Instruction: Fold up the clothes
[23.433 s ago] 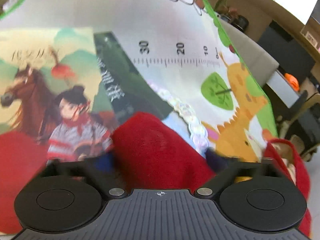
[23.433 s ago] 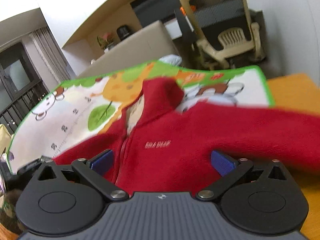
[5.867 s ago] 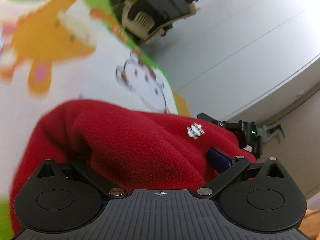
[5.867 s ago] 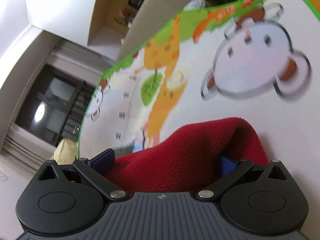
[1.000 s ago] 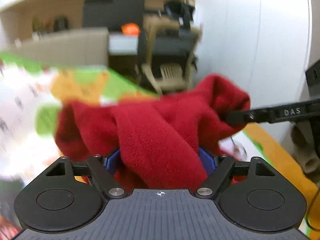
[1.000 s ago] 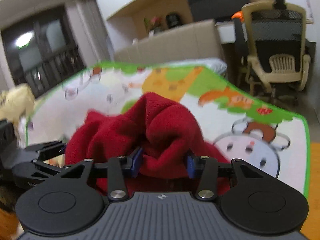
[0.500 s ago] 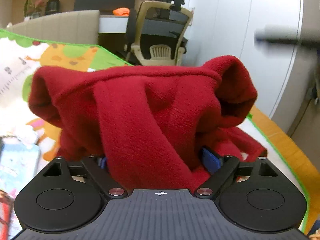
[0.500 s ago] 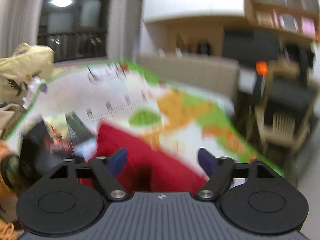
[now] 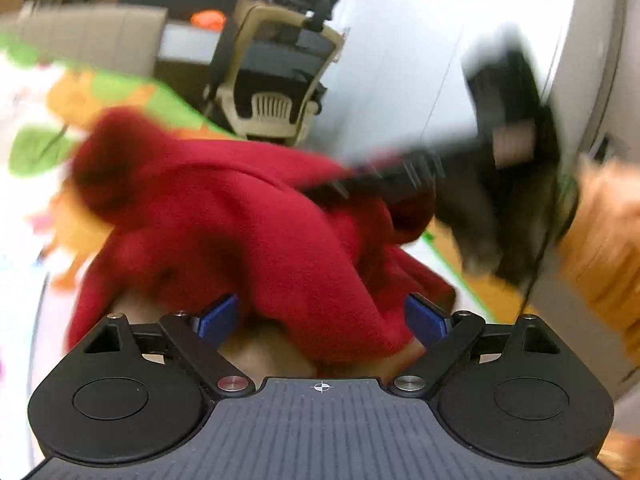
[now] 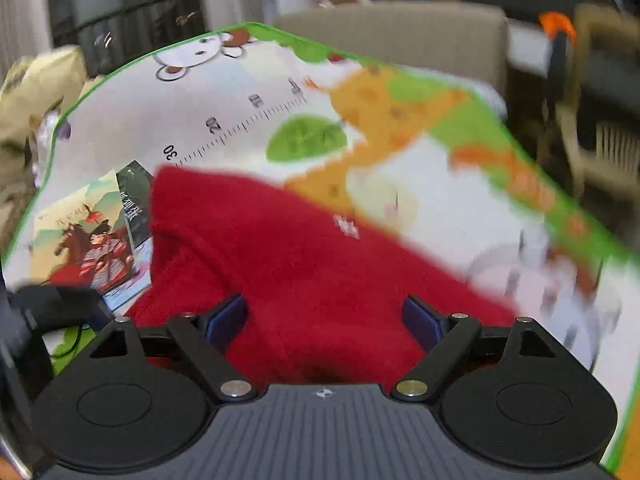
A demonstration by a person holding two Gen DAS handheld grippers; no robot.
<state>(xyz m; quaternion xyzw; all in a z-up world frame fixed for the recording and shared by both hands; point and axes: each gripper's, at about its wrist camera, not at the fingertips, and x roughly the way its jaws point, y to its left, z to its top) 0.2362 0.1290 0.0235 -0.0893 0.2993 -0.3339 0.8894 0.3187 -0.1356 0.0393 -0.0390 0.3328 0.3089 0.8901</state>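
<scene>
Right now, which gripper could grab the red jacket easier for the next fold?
Probably the left gripper: a raised bunch of the red jacket sits right between its fingers. The right gripper is open over flatter fleece on the mat.

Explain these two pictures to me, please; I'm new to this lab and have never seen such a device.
A person holds a two-finger gripper in each hand, and a fisheye camera on each looks forward along its fingers. One picture comes from the left gripper, the other from the right gripper. A red fleece jacket lies bunched on a cartoon play mat, beside a picture book. The right gripper's jaws stand open over the fleece. Fleece fills the left gripper's gap; whether it is pinched is unclear.
</scene>
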